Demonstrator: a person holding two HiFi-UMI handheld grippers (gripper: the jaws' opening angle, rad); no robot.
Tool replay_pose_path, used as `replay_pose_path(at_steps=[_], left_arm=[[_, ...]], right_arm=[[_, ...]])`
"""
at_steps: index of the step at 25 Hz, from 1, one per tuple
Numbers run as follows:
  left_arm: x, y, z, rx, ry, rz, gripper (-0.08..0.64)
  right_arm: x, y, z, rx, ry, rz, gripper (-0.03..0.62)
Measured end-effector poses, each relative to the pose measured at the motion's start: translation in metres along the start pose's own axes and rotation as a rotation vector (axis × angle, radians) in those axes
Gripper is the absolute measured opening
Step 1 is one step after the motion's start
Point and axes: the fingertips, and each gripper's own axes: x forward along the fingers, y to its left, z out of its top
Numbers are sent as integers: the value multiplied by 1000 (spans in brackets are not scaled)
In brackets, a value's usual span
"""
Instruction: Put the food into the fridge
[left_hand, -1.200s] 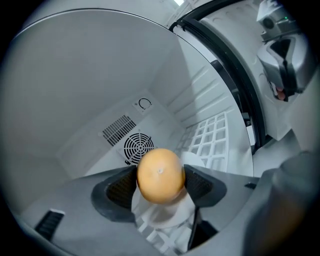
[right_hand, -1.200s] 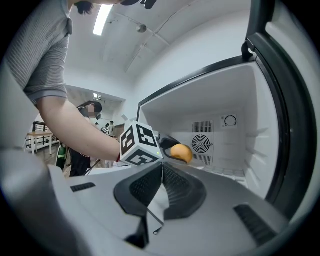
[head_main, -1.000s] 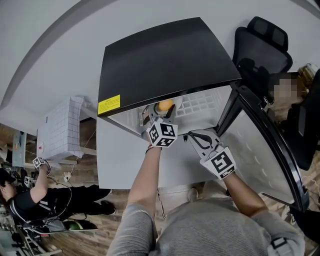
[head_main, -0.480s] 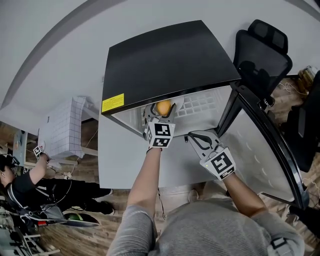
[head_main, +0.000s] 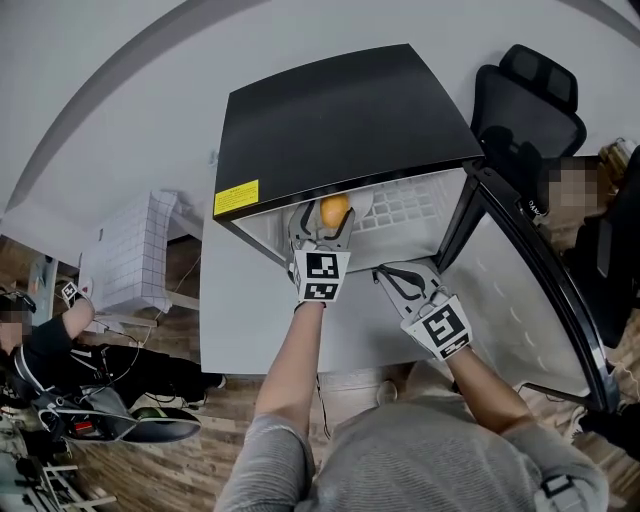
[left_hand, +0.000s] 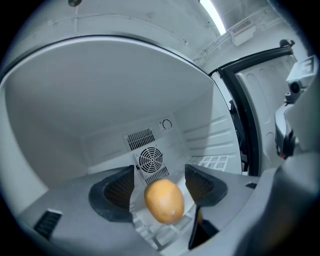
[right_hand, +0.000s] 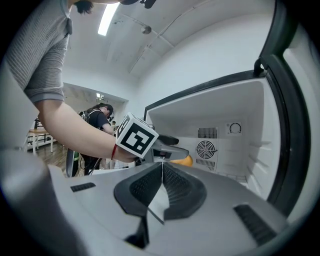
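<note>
Container: one small fridge with a flat black top (head_main: 340, 120), its door (head_main: 520, 290) swung wide open to the right. The white cabinet holds one item only, a round orange-yellow fruit (left_hand: 164, 200). The fruit sits inside the cabinet mouth, over the front edge of the white grid shelf (left_hand: 210, 161). Whether it rests on that shelf cannot be told; its outline is slightly blurred.

Left gripper (left_hand: 160, 175): reaches into the fridge. Its fingers (left_hand: 112, 192) are spread wide, with the fruit between them. A gap shows on each side of the fruit, so neither pad grips it. The head view shows the same fruit (head_main: 334, 210) just beyond this gripper (head_main: 322, 232).

Right gripper (right_hand: 161, 165): held outside the cabinet, near the door opening and to the right of the left gripper. Its fingers are pressed fully together with nothing between them. The head view places it (head_main: 385, 272) just below the lower edge of the opening.

Count: one fridge, one fruit, two grippers. The back wall carries one round fan grille (left_hand: 150, 160) and one control dial (left_hand: 166, 124).

Limits of view: in the head view the black top hides most of the interior. In the right gripper view only a sliver of the fruit (right_hand: 182, 161) shows, behind the left gripper (right_hand: 172, 146).
</note>
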Motion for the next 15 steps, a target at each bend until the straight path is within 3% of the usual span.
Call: replay_pose_path(at_steps=[5,11,15], left_arm=[[-23,-3,25,-45,-85,-3,307],[-55,-11,32,-149,-134,-20,307],[-77,-23,31,-168,-147,-48,304]], right_arm=[[-3,6,5,-9,4,5,13],[-7,14,12,-23,1,7,14],[-12,18,11,-14,-15,-5,14]])
